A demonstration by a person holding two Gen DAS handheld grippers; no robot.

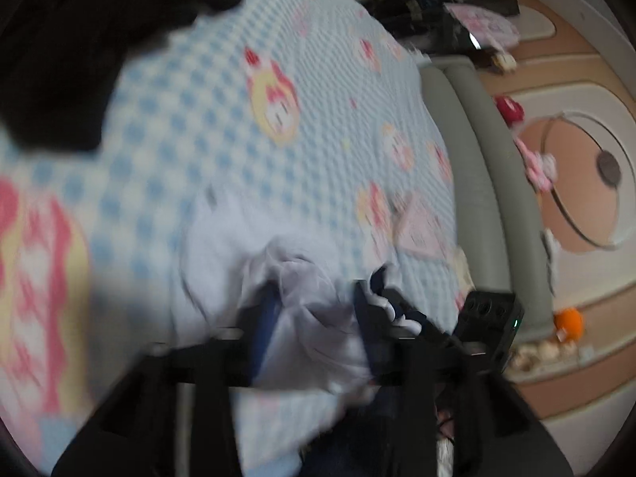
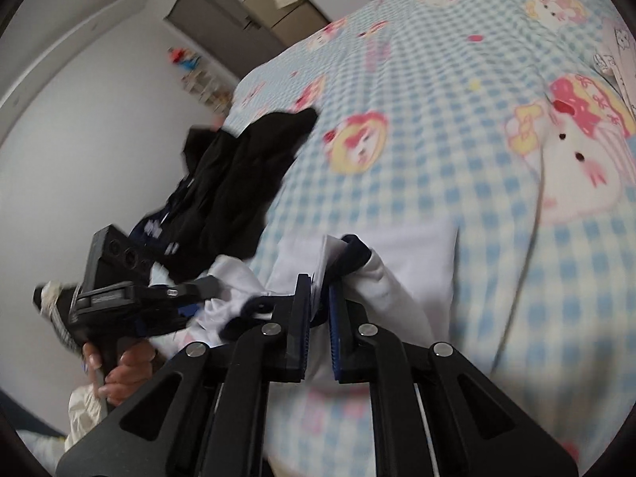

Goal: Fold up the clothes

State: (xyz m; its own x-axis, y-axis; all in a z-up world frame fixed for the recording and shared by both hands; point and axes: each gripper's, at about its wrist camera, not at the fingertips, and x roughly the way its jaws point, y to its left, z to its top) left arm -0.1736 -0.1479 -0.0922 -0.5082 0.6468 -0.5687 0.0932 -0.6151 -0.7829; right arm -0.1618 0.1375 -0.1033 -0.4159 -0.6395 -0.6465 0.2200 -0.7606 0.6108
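Note:
A white garment with dark navy trim (image 1: 222, 262) lies bunched on the blue checked bed sheet (image 1: 206, 119). In the left wrist view my left gripper (image 1: 314, 298) has its fingers wide apart around a fold of the white cloth. In the right wrist view my right gripper (image 2: 320, 282) is shut on the navy-trimmed edge of the white garment (image 2: 397, 274). The left gripper (image 2: 198, 292) shows there too, close at the left, in the same cloth. The left view is blurred.
A pile of black clothes (image 2: 238, 175) lies on the bed beyond the garment; it also shows in the left wrist view (image 1: 79, 39). A grey padded bed frame (image 1: 469, 159) runs along the right. Toys lie on the floor (image 1: 572, 159). A white wall (image 2: 79, 139) stands left.

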